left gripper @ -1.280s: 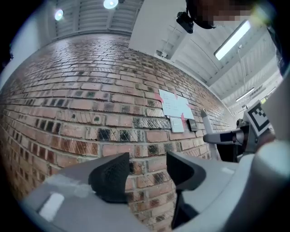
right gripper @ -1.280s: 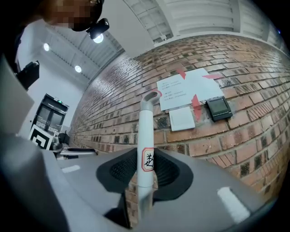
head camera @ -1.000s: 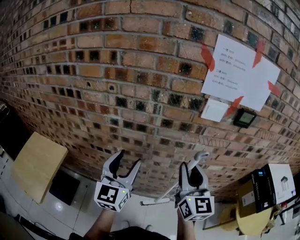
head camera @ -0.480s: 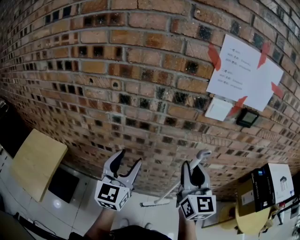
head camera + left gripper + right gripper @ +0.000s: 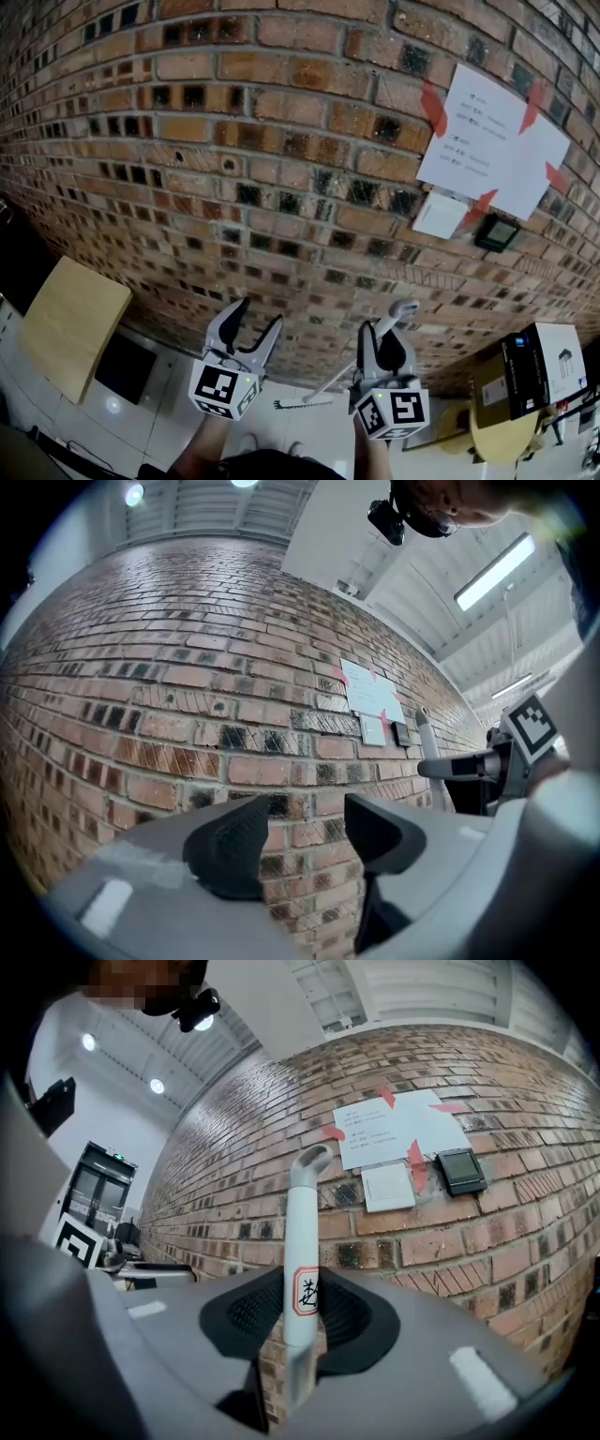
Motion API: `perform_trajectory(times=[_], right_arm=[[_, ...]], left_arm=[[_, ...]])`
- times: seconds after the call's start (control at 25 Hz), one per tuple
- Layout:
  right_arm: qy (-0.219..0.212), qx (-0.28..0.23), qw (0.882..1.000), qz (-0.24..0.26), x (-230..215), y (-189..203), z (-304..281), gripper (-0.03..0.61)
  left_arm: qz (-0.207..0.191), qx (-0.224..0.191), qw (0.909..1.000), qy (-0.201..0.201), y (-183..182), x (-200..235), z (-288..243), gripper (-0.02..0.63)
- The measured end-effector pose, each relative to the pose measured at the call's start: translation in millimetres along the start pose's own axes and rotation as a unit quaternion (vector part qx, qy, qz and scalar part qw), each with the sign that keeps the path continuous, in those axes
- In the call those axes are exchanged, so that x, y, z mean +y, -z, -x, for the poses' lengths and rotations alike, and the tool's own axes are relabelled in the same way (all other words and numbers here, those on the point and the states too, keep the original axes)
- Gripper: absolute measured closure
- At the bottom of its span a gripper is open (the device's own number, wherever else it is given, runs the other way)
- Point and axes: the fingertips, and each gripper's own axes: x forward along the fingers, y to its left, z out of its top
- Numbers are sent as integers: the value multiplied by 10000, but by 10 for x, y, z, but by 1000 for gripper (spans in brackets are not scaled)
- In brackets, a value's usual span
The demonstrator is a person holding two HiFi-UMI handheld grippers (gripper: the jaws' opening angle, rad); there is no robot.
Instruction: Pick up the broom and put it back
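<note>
The right hand-held gripper (image 5: 385,345) is closest to us. Its jaws are shut tight on the broom (image 5: 330,382), round its white handle (image 5: 300,1232). The left hand-held gripper (image 5: 251,328) is just to the left. Its jaws stand a little apart, and nothing is between them. The broom hangs on a slant. Its hooked top pokes up past the right jaws, and its brush end (image 5: 302,402) is low down to the left, near the floor (image 5: 281,433).

What could go wrong? The handle is a thin, smooth, round tube, so I think it could slip or spin in the jaws. The long brush end pulls down on one side, and that could tip the broom. The brick wall (image 5: 281,141) is very near, so the hooked top could bump it if the broom swings.

The jaw pads (image 5: 251,1312) are dark and bumpy, which should help them hold. The handle looks shiny and has a small red-edged sticker (image 5: 305,1293). The floor is pale and glossy. Farther off, the wall is rough red and brown brick with grey lines. On its right side are a flat white paper sheet (image 5: 492,141) stuck on with red tape, a white square plate (image 5: 439,216) and a small black box (image 5: 494,234).
</note>
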Motion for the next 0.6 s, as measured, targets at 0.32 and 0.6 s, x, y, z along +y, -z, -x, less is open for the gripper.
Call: perform_trajectory(times=[0.32, 0.6], right_arm=[[49, 407, 9991, 48, 108, 314, -143, 471], [75, 1012, 9948, -8, 173, 846, -245, 472]], left_arm=[[109, 147, 9998, -74, 158, 114, 37, 357], [310, 461, 9985, -22, 510, 173, 31, 357]])
